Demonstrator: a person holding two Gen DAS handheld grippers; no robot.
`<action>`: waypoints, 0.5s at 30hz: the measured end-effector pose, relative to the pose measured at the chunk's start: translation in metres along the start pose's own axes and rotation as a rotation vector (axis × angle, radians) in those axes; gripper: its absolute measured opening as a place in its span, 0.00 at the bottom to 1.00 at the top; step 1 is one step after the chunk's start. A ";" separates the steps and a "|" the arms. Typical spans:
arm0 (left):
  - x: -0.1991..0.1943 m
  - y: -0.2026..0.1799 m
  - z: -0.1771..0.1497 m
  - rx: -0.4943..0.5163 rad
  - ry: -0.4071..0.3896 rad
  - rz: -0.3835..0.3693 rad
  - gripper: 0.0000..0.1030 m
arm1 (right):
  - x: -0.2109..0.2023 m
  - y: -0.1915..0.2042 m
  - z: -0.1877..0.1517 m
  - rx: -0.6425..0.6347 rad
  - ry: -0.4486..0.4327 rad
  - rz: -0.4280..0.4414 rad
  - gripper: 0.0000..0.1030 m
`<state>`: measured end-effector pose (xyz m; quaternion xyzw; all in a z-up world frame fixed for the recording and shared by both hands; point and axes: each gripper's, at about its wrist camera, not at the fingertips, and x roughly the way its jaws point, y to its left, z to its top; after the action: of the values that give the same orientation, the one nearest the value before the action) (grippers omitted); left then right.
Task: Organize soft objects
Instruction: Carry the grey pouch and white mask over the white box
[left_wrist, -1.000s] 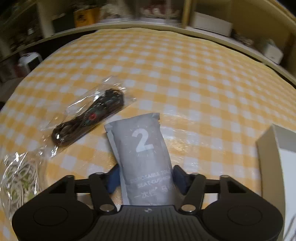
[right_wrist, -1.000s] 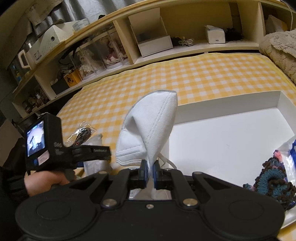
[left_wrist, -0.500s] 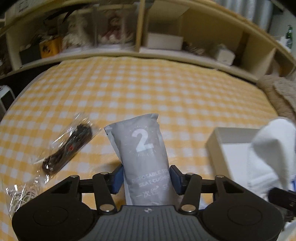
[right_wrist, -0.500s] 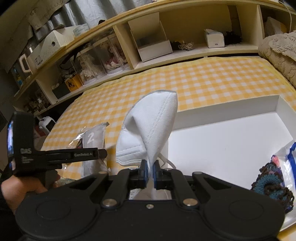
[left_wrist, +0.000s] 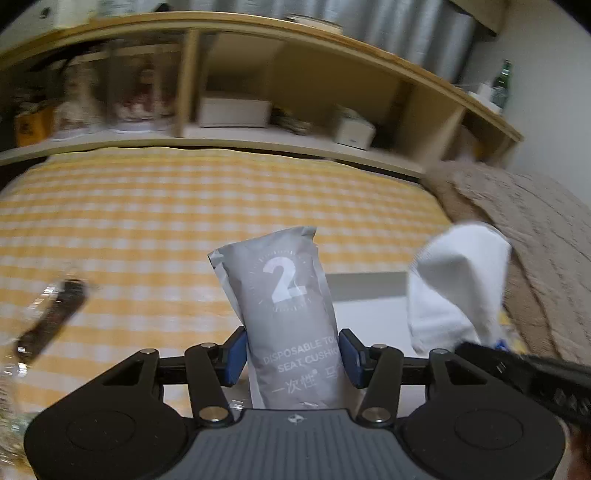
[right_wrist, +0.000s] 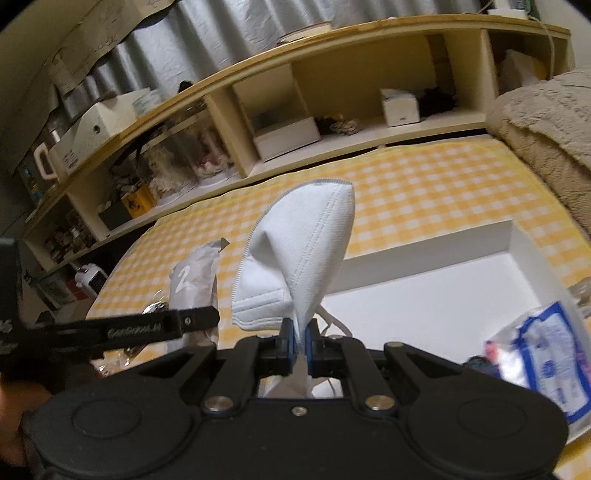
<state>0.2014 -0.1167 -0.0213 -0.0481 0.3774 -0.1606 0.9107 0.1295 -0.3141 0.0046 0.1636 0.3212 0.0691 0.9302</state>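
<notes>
Yellow-and-white checked cloth (left_wrist: 184, 206) covers the whole work surface, running back to a long pale wooden shelf unit (left_wrist: 295, 74) that lines the far wall. Its open compartments hold white boxes, clear jars and small clutter, blurred in the left wrist view; a grey pleated curtain (right_wrist: 166, 48) hangs above it. A beige fuzzy blanket (left_wrist: 528, 229) is heaped along the right edge of the surface.

The left gripper (left_wrist: 291, 350) has its blue-padded fingers (left_wrist: 234, 354) closed on the lower part of a grey foil pouch printed with a white "2" and "disposable seat cushion" (left_wrist: 284, 306); the pouch stands upright between the pads, above the cloth near the rim of a shallow white rectangular tray (right_wrist: 461, 280).

The right gripper (right_wrist: 300, 345) is pinched nearly closed on the bottom corner of a white folded face mask with stitched seams (right_wrist: 303, 258), which stands up over the tray's left part; a thin white loop hangs beside the fingers.

Inside the tray, at its right end, lies a clear plastic packet with blue and white print (right_wrist: 543, 347), and something dark and knitted just beside it, too blurred to make out. On the cloth to the left lies a clear bag holding a dark cable (left_wrist: 51, 317), smeared by motion blur.
</notes>
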 end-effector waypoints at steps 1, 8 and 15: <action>0.001 -0.008 -0.002 0.006 0.005 -0.018 0.51 | -0.002 -0.005 0.001 0.006 -0.004 -0.010 0.07; 0.023 -0.054 -0.025 0.047 0.087 -0.098 0.51 | -0.009 -0.050 0.002 0.095 -0.012 -0.077 0.07; 0.056 -0.073 -0.049 0.054 0.173 -0.107 0.51 | 0.004 -0.086 0.014 0.142 -0.034 -0.170 0.07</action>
<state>0.1854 -0.2027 -0.0783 -0.0297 0.4472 -0.2224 0.8658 0.1432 -0.3973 -0.0175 0.2026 0.3220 -0.0358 0.9241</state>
